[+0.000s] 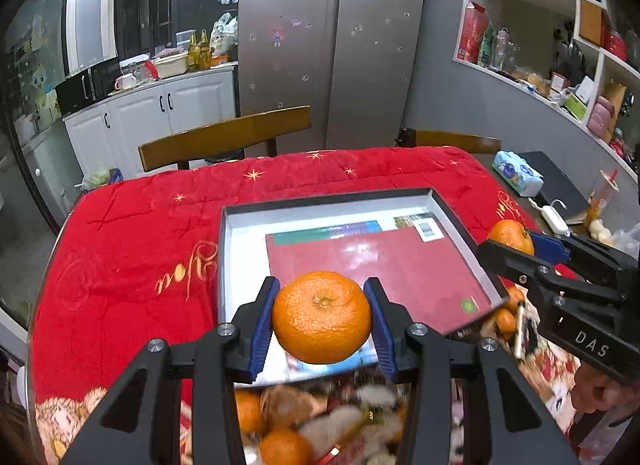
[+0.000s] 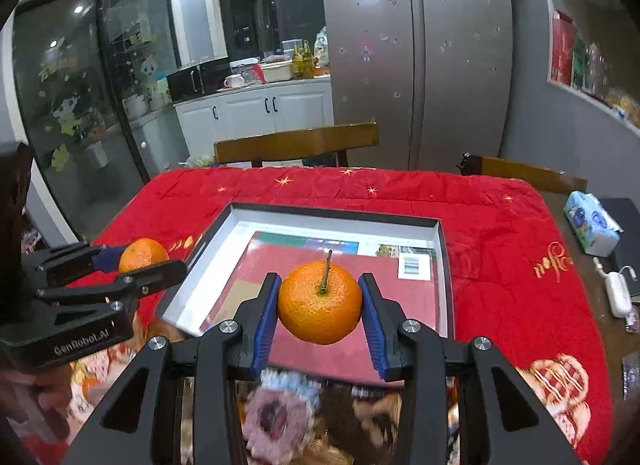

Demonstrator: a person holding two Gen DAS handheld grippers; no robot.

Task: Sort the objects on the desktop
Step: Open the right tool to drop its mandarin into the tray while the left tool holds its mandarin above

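Right gripper (image 2: 320, 305) clamps a stemmed orange (image 2: 319, 301) between its blue pads (image 2: 267, 319), stem up, held above the open box (image 2: 240, 225). Box is grey-walled with a red printed sheet (image 2: 416, 305) on its floor, resting on the red cloth (image 2: 500, 233). At left, the left gripper (image 2: 154, 259) grips a second orange (image 2: 142, 253) just beside the box wall. Tissue pack (image 2: 592, 227) at far right.

tray (image 2: 240, 225) floor open | rim walls block | chairs (image 2: 296, 143) behind
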